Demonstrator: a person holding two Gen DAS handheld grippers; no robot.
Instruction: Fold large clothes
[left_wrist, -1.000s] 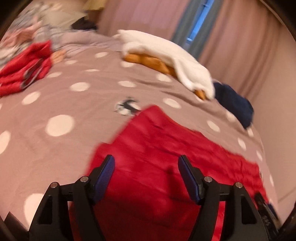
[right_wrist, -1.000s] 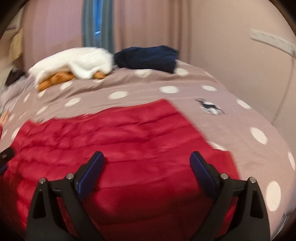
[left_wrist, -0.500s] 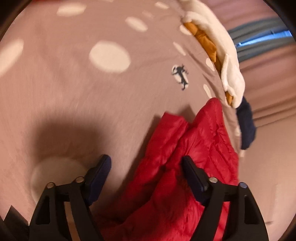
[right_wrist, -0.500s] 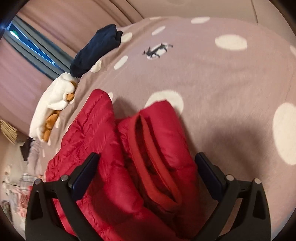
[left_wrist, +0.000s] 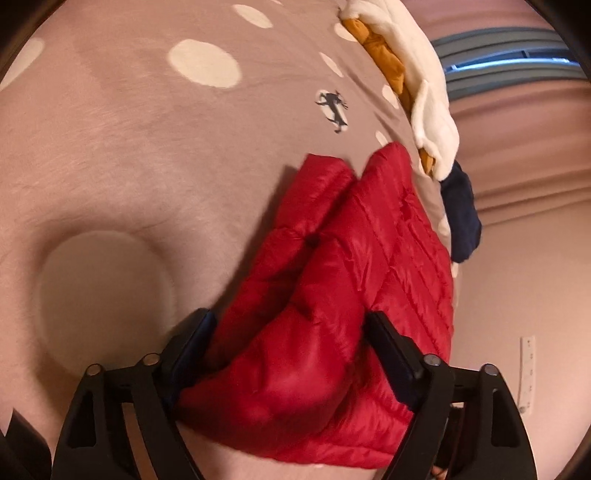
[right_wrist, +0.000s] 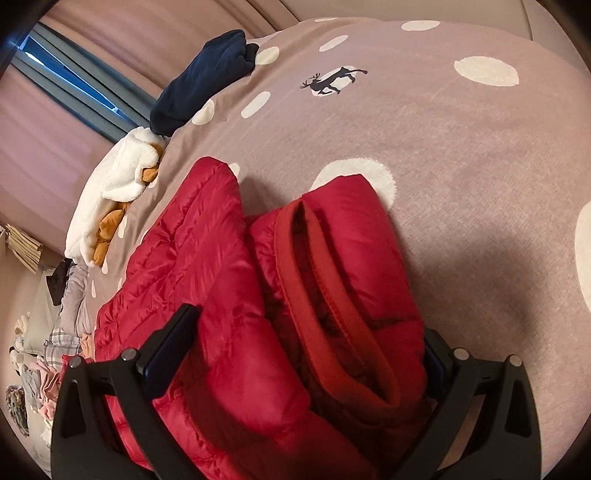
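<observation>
Jacket (left_wrist: 354, 266) bunched between both sets of wide-open jaws, long axis running away toward white blanket (left_wrist: 417, 70). Left gripper (left_wrist: 288, 350) straddling one end, right gripper (right_wrist: 295, 350) the collar; equally near, neither clamped yet.

A home bedroom — a bed under a polka-dot blanket (right_wrist: 461, 155), strewn clothes (right_wrist: 48, 354), a curtained window (right_wrist: 74, 85).

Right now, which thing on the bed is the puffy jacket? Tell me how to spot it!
Find the big pinkish bed cover with white dots. Nearest the cameras, between both pairs of tongs, lies the red puffy jacket. It is the only shiny, quilted, bright red thing; the navy garment and the white fleece lie farther off by the curtain.
</observation>
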